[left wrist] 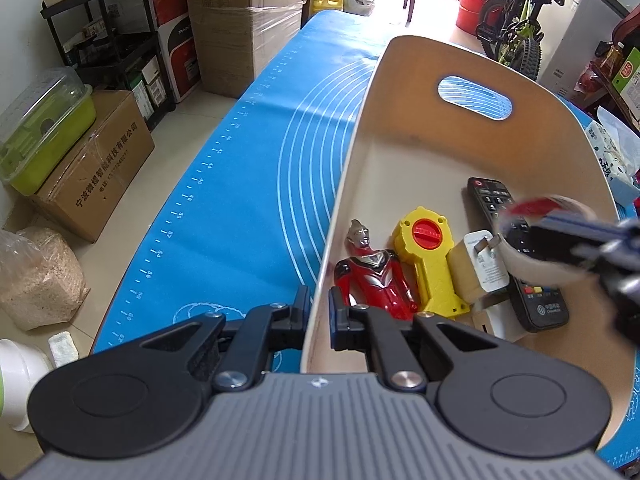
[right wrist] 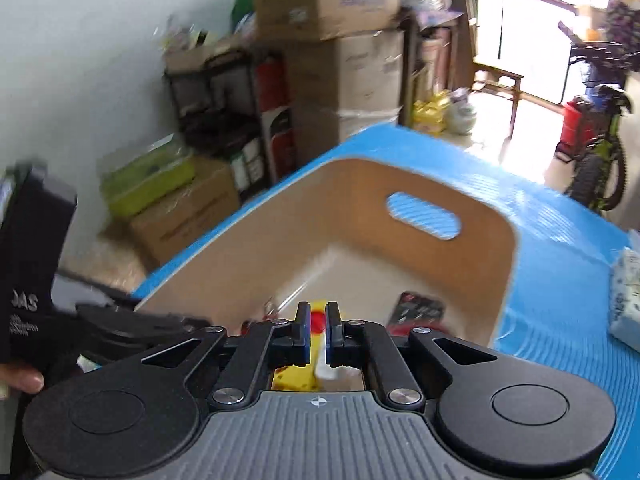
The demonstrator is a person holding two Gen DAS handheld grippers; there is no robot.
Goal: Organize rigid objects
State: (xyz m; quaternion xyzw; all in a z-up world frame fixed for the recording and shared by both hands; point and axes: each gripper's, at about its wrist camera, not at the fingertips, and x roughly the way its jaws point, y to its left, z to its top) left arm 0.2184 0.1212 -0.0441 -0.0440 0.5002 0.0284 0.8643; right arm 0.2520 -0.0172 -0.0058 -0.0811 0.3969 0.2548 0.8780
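Note:
A wooden bin (left wrist: 400, 92) with a handle slot stands on the blue mat (left wrist: 240, 180). My left gripper (left wrist: 319, 308) is shut on the bin's near left wall. Inside lie a red-and-silver hero figure (left wrist: 370, 276), a yellow toy with a red knob (left wrist: 428, 256), a white charger plug (left wrist: 486, 264) and a black remote (left wrist: 490, 196). My right gripper (left wrist: 540, 232), blurred, hovers over the bin's right side, shut on the wall of a whitish tape roll (left wrist: 532, 270). In the right wrist view the right gripper (right wrist: 318, 320) points into the bin (right wrist: 280, 232); the roll is not clear there.
A patterned tissue pack (left wrist: 612, 160) lies on the mat right of the bin. Cardboard boxes (left wrist: 96, 168), a black shelf and a bicycle (left wrist: 516, 28) stand on the floor around the table. A hand (right wrist: 20, 380) holds the left gripper's body at the right wrist view's left edge.

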